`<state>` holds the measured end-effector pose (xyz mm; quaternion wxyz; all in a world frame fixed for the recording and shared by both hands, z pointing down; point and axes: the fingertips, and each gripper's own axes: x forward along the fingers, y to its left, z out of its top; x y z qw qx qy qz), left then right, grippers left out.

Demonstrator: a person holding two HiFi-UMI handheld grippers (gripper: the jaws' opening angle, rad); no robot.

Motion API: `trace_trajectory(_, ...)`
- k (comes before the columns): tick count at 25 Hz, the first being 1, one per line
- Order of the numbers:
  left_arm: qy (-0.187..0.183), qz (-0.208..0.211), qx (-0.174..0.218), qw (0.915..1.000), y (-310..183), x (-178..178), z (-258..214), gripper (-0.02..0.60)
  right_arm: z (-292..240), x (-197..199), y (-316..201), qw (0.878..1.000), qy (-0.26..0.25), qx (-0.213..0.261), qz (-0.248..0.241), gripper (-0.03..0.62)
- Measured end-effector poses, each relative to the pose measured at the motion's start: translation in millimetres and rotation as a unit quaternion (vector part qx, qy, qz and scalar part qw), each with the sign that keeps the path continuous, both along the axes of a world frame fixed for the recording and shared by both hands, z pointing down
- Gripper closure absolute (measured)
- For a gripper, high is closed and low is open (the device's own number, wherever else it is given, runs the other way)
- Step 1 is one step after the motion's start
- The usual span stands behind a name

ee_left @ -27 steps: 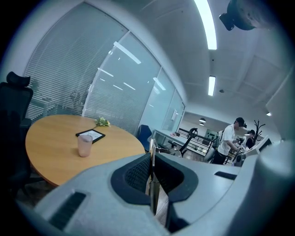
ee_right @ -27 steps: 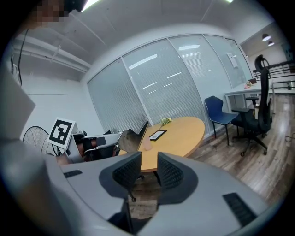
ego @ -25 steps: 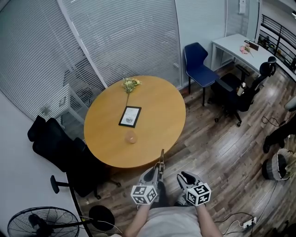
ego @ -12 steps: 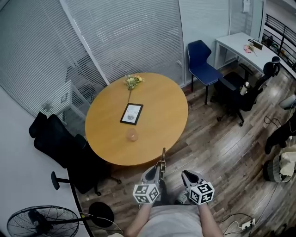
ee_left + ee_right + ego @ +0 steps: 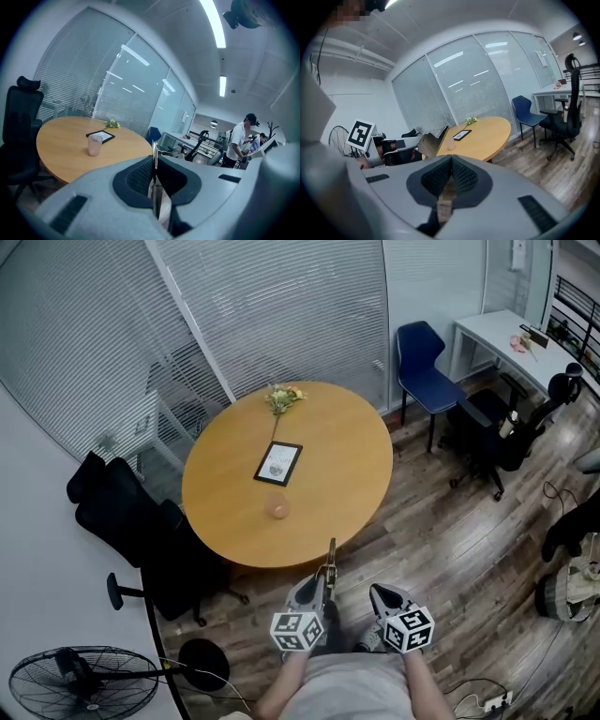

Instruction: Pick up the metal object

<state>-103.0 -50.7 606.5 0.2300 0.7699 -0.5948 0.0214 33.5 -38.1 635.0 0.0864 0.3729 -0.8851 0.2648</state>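
The metal object [image 5: 329, 563] is a thin flat strip. My left gripper [image 5: 317, 589] is shut on it and holds it upright, its tip pointing toward the round wooden table [image 5: 349, 493]. In the left gripper view the strip [image 5: 154, 151] shows edge-on, clamped between the dark pads [image 5: 138, 177]. In the right gripper view it [image 5: 432, 142] appears as a grey blade sticking out of the left gripper [image 5: 423, 145]. My right gripper [image 5: 378, 594] hangs beside the left one, just off the table's near edge. Its jaws [image 5: 451, 161] are closing fully together with nothing between them.
On the table stand a pink cup [image 5: 277, 508], a framed card [image 5: 278, 462] and a small bunch of flowers [image 5: 284, 397]. Black office chairs [image 5: 122, 521] crowd the table's left side, with a fan [image 5: 66, 685] nearby. A blue chair [image 5: 427, 357] and a white desk [image 5: 506, 343] stand at the right.
The head view has swung, so the table and room sit a little further right. The right gripper's jaws have come together. The left gripper still holds the strip in the same place.
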Motion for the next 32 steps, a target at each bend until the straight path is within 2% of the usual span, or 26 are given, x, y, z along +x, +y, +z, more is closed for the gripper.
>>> trace_trajectory(32,-0.013,0.017,0.004,0.9998,2,11,0,0.56,-10,-1,2,1.0,-0.015,0.014,-0.008,0.596)
